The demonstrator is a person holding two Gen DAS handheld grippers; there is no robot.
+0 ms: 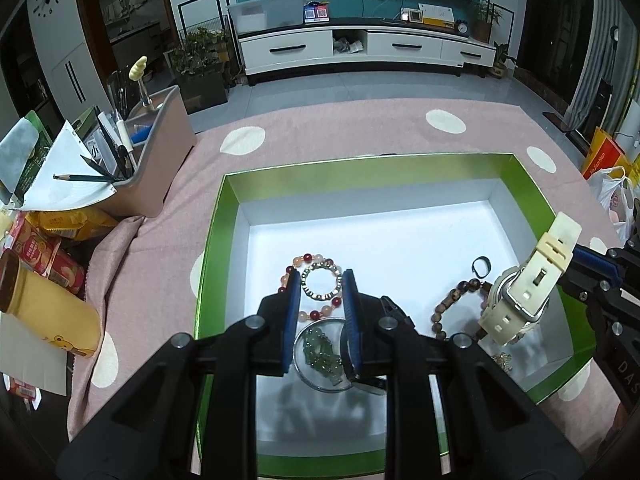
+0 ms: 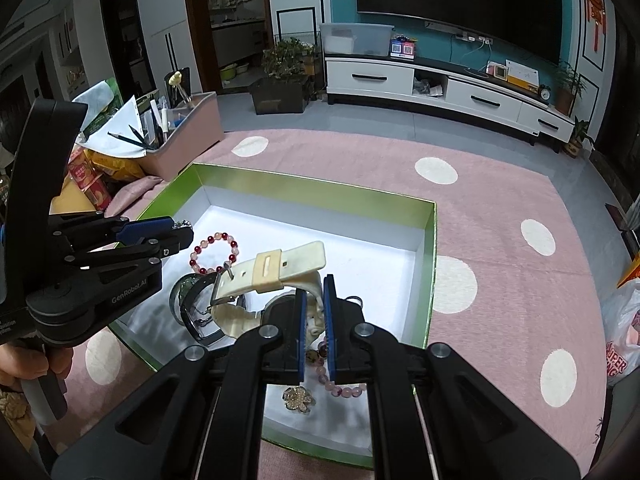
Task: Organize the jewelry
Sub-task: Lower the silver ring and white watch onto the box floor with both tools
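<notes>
A green box (image 1: 360, 162) with a white floor lies on the pink dotted cloth. My left gripper (image 1: 321, 276) hangs over it, shut on a small silvery bead bracelet (image 1: 322, 296). Under it lie a red and peach bead bracelet (image 1: 307, 257) and a round glass dish (image 1: 320, 354) of green stones. My right gripper (image 2: 315, 284) is shut on the strap of a cream watch (image 2: 288, 262), held above the box floor. In the left wrist view the watch (image 1: 528, 284) hangs at the right, by a brown bead bracelet (image 1: 444, 308) and a small black ring (image 1: 481, 267).
A gold flower brooch (image 2: 298, 398) and a purple bead bracelet (image 2: 344, 390) lie near the box's front wall. A pink organizer (image 1: 156, 168) with pencils, snack tins and a yellow tube (image 1: 52, 312) crowd the left. A plastic bag (image 2: 624, 340) sits at the right.
</notes>
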